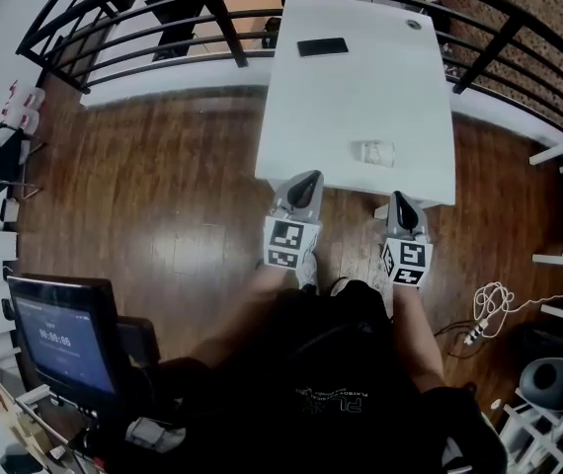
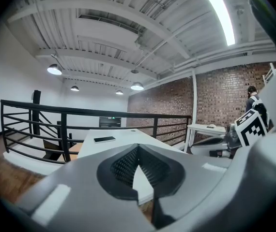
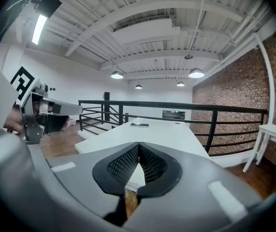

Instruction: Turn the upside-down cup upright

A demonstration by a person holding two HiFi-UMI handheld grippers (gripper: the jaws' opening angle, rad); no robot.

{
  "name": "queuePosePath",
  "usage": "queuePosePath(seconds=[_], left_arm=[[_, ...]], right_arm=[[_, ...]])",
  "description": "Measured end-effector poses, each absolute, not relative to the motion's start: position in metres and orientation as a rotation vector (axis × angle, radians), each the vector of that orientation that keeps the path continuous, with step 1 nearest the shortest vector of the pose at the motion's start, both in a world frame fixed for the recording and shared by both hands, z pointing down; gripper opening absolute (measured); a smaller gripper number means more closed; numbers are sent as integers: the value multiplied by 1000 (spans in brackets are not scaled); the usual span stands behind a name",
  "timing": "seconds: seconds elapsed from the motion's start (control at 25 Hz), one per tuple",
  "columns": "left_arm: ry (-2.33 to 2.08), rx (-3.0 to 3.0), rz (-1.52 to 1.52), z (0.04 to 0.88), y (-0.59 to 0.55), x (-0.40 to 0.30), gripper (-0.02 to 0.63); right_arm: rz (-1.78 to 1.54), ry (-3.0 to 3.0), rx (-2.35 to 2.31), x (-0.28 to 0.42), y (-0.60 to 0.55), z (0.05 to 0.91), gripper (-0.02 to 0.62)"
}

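- Two grippers, the left gripper (image 1: 306, 181) and the right gripper (image 1: 401, 200), are held side by side at the near edge of the one white table (image 1: 361, 97). Each carries one marker cube.
- The left gripper's jaws meet tip to tip with nothing between them, and the right gripper's jaws are closed the same way, also empty.
- One cup (image 1: 374, 152) sits on the table just ahead of the grippers. It lies between their lines, nearer the right one, and is apart from both.
- One dark phone (image 1: 322, 46) lies well ahead of the left gripper, toward the table's far end.
- One small round thing (image 1: 414, 25) sits at the far corner ahead of the right gripper and is too small to identify.
- One black railing (image 2: 64, 129) runs beyond the table.
- One monitor (image 1: 64, 339) stands behind and to the left of the left gripper.
- The cup is clear, pale and tiny, so I cannot tell whether it is upright, upside down or on its side.
- The person's hands are hidden behind the marker cubes, and the dark-clothed body is cut off at the bottom edge.
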State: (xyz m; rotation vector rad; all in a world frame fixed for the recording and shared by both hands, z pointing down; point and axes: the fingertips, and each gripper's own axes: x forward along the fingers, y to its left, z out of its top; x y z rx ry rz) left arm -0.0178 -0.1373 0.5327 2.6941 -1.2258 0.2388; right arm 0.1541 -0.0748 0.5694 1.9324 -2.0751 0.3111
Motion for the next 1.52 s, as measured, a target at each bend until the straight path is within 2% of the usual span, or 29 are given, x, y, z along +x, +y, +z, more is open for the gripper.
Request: queuePosePath(seconds=[0.92, 1.12, 1.52], left_arm=[[-1276, 2628, 390, 559, -178, 28, -5], [-1282, 2610, 407, 560, -185, 32, -5], [-1306, 2590, 432, 563, -188, 23, -5]], right_arm=[[450, -2164, 1730, 196, -139, 629, 39], [478, -2192, 1633, 195, -140, 639, 66], [504, -2238, 1554, 183, -151, 650, 72]])
